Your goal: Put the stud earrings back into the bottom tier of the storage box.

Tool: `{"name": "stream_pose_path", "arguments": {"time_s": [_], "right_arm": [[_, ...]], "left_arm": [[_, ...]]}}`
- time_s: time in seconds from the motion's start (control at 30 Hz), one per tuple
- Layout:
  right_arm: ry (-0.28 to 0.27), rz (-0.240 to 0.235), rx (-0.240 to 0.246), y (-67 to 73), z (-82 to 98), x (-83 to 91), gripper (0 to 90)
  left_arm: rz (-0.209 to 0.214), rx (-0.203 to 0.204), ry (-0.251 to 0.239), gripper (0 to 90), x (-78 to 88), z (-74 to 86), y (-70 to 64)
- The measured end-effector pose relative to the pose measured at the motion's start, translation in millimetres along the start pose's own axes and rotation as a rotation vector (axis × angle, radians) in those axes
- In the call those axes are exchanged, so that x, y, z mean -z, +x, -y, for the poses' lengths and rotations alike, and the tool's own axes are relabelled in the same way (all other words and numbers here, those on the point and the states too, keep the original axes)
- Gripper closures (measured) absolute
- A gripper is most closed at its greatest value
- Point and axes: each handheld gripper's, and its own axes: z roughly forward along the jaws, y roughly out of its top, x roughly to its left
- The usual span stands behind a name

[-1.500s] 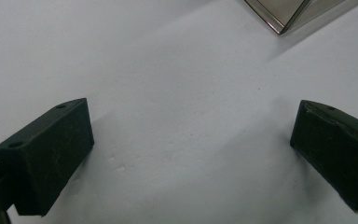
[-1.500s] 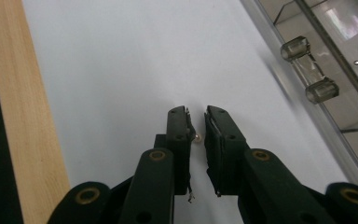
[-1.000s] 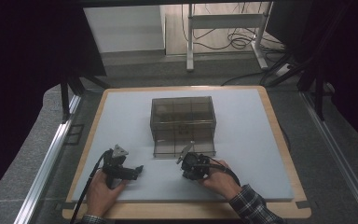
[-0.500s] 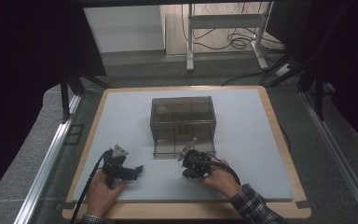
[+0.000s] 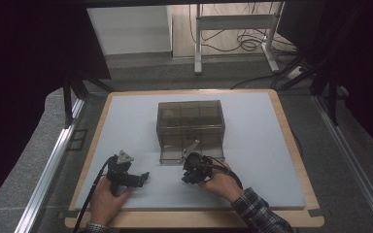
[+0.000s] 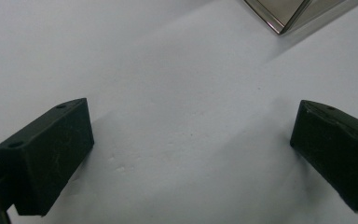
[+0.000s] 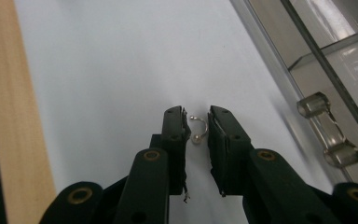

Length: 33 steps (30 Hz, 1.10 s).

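Hovering low, right claw point(image 7: 198, 122) | jaws opening | ring point(image 7: 197, 131) between

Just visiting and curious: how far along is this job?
Done: the smoky box's bottom drawer stands pulled out. In hand: the right gripper's jaws have just been opening, a small silver earring between them on the mat. Left, probably: getting it into the drawer; the left gripper is open, empty.

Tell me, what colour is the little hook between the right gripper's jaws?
The hook is shiny silver with a small ball at one end. The right gripper view shows it best, lying on the white mat.
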Motion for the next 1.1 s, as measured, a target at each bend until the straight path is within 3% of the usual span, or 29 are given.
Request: {"name": "stream_pose_path", "arguments": {"time_s": [0.07,0.2,0.47,0.67,0.87,1.1], "right_arm": [[0.018,0.029,0.018,1.0,-1.4,-3.1,77.6],[0.014,0.042,0.030,1.5,-0.6,-3.4,84.0],[0.010,0.037,0.016,0.9,-0.2,-3.3,85.4],[-0.010,0.004,-0.022,-3.5,2.4,-1.1,85.4],[-0.038,-0.013,-0.049,-5.8,2.2,7.2,85.3],[-0.074,0.001,-0.063,-12.4,2.5,18.5,85.3]], "left_arm": [[0.000,0.000,0.000,0.0,0.0,0.0,0.0],[0.000,0.001,-0.001,0.0,0.0,0.1,-0.1],[0.000,0.001,-0.001,0.0,-0.1,0.0,-0.1],[0.000,0.000,-0.001,0.0,-0.1,0.0,0.0],[0.000,0.000,0.000,0.0,0.0,0.0,0.0],[-0.001,-0.004,0.000,0.0,0.0,-0.1,0.3]]}}
